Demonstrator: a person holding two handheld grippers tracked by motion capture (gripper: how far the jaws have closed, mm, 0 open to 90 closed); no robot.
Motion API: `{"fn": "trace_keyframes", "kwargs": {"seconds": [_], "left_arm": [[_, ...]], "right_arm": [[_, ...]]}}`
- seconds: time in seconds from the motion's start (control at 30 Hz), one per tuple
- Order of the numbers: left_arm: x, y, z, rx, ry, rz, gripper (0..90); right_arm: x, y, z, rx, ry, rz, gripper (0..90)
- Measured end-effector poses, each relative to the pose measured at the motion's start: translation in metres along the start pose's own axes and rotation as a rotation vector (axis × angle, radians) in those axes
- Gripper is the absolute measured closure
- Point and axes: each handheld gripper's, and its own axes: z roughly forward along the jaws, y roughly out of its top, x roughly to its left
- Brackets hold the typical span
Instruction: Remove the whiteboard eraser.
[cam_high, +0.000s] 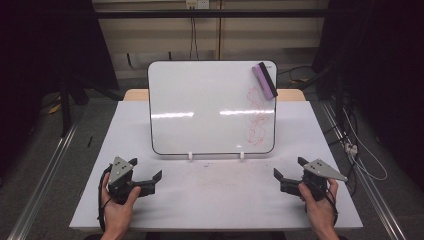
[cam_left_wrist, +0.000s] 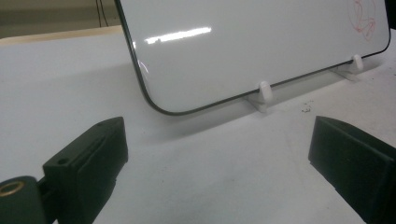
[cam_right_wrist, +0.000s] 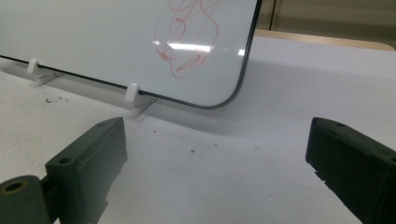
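Dim room: beige back wall (cam_high: 165, 37), grey floor (cam_high: 50, 140), white table (cam_high: 220, 200).

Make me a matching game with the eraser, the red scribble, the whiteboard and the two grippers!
Things:
1 eraser
2 red scribble
3 whiteboard
4 left gripper and right gripper

Descriptions:
A propped on two white clips
B purple and black, at the board's top right corner
C open, nothing between the jaws
D drawn down the board's right side

Pairs: 1-B, 2-D, 3-A, 4-C
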Motion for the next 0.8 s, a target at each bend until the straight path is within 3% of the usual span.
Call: {"fn": "trace_keyframes", "kwargs": {"seconds": [0.23, 0.6, 0.8], "left_arm": [[0.0010, -0.0001, 0.0007, 0.002, -0.002, -0.014, 4.6], [0.0019, 0.0000, 0.0012, -0.001, -0.001, -0.021, 4.7], [0.0045, -0.0013, 0.0022, 0.007, 0.001, -0.054, 5.5]], "right_arm": [[-0.0008, -0.0008, 0.0002, 0.008, 0.005, 0.012, 4.8], [0.0042, -0.0001, 0.0026, 0.030, 0.026, -0.008, 5.2], [0.0061, 0.0067, 0.0086, 0.052, 0.030, -0.007, 6.4]]}}
